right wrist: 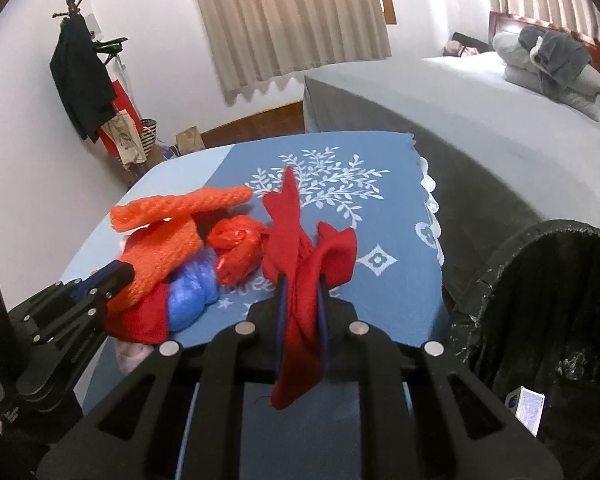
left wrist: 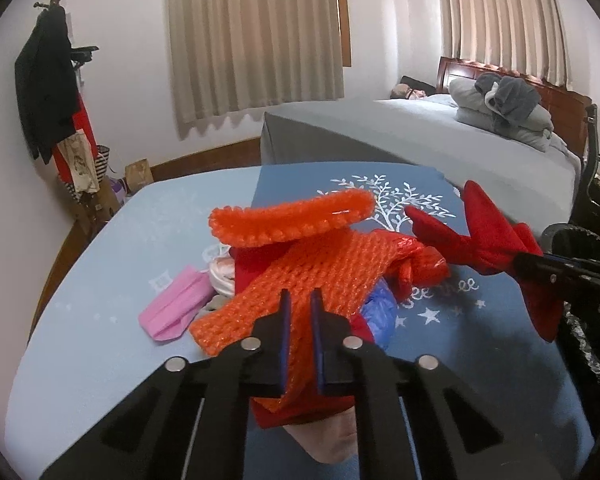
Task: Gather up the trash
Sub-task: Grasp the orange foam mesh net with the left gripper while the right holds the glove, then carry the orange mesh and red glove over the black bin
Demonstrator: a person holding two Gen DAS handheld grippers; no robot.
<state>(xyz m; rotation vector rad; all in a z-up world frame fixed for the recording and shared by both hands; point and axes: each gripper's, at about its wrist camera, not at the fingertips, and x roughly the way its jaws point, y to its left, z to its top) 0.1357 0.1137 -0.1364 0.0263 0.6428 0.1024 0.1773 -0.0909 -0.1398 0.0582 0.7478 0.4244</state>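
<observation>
In the left wrist view our left gripper is clenched on the orange foam net; its two black fingers pinch the mesh between the blue pads, and the net's near end bunches up behind them. A second strip of the same orange net curls above the heap. The heap sits on the bench, which is covered by a blue cloth with a white tree print. Beside the net we see a crumpled red plastic bag, a blue plastic bag partly under it, and a pink face mask lying flat to the left. At the right edge our right gripper comes in, holding a red cloth scrap clear of the bench. A bed with grey pillows stands behind.

In the right wrist view our right gripper is clenched on the red cloth scrap, which stands up between the fingers and hangs down behind them. To the left our left gripper grips the orange foam net, with the red plastic bag and blue plastic bag next to it on the bench. A black-lined trash bin stands open at the right, just beside the bench, with a small carton inside
</observation>
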